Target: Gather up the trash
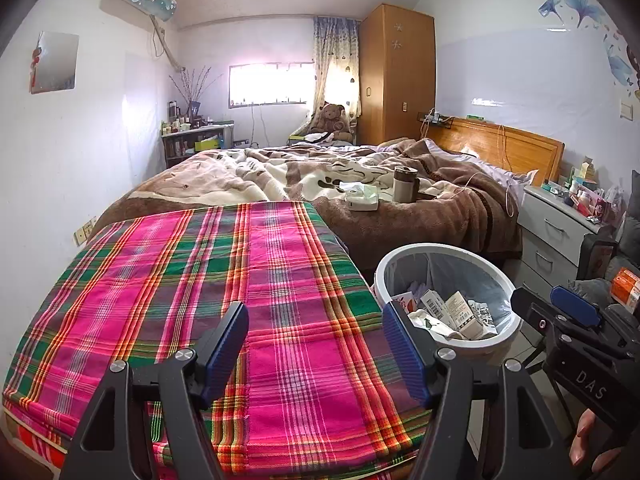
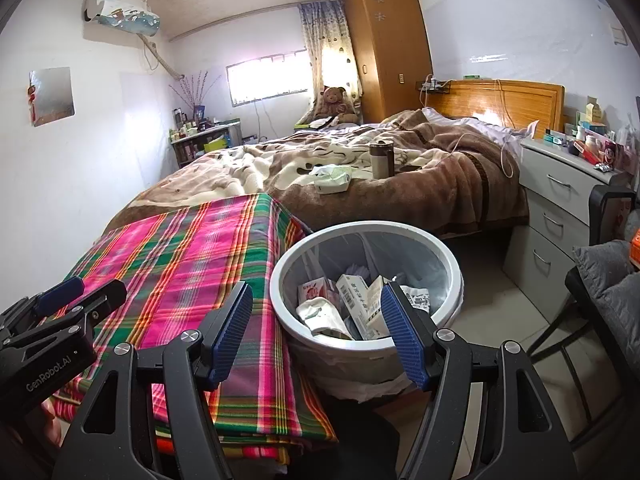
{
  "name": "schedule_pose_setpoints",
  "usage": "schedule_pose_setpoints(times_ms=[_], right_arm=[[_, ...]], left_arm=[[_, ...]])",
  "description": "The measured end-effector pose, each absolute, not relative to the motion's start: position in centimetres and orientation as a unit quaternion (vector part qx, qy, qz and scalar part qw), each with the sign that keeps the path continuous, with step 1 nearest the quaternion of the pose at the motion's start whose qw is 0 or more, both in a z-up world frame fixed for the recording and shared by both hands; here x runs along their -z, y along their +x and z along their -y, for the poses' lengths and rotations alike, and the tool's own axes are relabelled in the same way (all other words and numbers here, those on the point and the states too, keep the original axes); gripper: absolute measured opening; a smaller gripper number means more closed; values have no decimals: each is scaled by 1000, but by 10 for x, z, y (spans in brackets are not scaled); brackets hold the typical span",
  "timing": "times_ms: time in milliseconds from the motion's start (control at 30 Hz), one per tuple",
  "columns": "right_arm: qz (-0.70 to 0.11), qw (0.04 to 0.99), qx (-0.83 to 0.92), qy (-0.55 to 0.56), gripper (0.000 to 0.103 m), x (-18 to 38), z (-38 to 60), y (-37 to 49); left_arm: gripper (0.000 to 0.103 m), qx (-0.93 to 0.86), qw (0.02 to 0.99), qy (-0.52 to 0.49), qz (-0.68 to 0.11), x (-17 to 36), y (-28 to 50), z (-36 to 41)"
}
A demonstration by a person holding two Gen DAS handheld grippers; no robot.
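- The left gripper (image 1: 316, 344) was positioned above the plaid cloth (image 1: 224, 288), jaws apart, with nothing between the blue ribbed pads (image 1: 226, 348).
- The right gripper (image 2: 316, 330) was positioned over the near rim of the trash bin (image 2: 280, 264), jaws apart, with nothing clamped; its left pad stood over the plaid cloth's right edge and its right pad over the bin opening.
- The trash bin, white-rimmed and fitted with a translucent liner, stood on the floor just beside the right edge of the cloth-covered surface.
- The trash lay inside the bin: a barcode-printed carton (image 2: 354, 300), a red-and-white packet (image 2: 314, 288) and crumpled white paper (image 2: 320, 314). In the left wrist view the same cartons (image 1: 448, 308) were visible against the liner.
- The plaid cloth, pink with green and orange stripes, lay flat, its far edge meeting the foot of the bed.
- On the brown blanket (image 2: 420, 196) near the bed's near edge lay a tissue pack (image 2: 332, 180) and, just to its right, an upright brown tumbler (image 2: 382, 160).
- A grey bedside drawer unit (image 2: 560, 208) stood at the bed's right side, its top crowded with small boxes and bottles.
- A teddy bear (image 2: 334, 102) sat at the far side of the bed below the curtain, beside a wooden wardrobe (image 2: 388, 48).
- In the left wrist view a fingertip (image 1: 584, 436) showed at the lower right, below the right gripper's body.
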State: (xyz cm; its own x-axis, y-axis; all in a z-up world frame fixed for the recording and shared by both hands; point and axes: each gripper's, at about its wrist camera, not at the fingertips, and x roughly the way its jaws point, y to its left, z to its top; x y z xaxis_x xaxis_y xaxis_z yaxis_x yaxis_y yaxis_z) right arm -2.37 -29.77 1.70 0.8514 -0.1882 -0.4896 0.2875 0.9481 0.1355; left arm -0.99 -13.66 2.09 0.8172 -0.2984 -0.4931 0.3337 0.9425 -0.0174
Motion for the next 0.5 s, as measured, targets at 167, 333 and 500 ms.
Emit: schedule_pose_setpoints(times_ms=[167, 333, 500], right_arm=[[-241, 957, 124, 100, 68, -18, 295, -25], [-241, 958, 122, 97, 68, -19, 293, -25], [-239, 959, 122, 97, 68, -21, 292, -26]], left_arm=[[69, 165, 953, 32, -253, -23, -9, 135], [69, 164, 953, 31, -253, -24, -9, 133], [69, 164, 953, 31, -251, -25, -11, 132]])
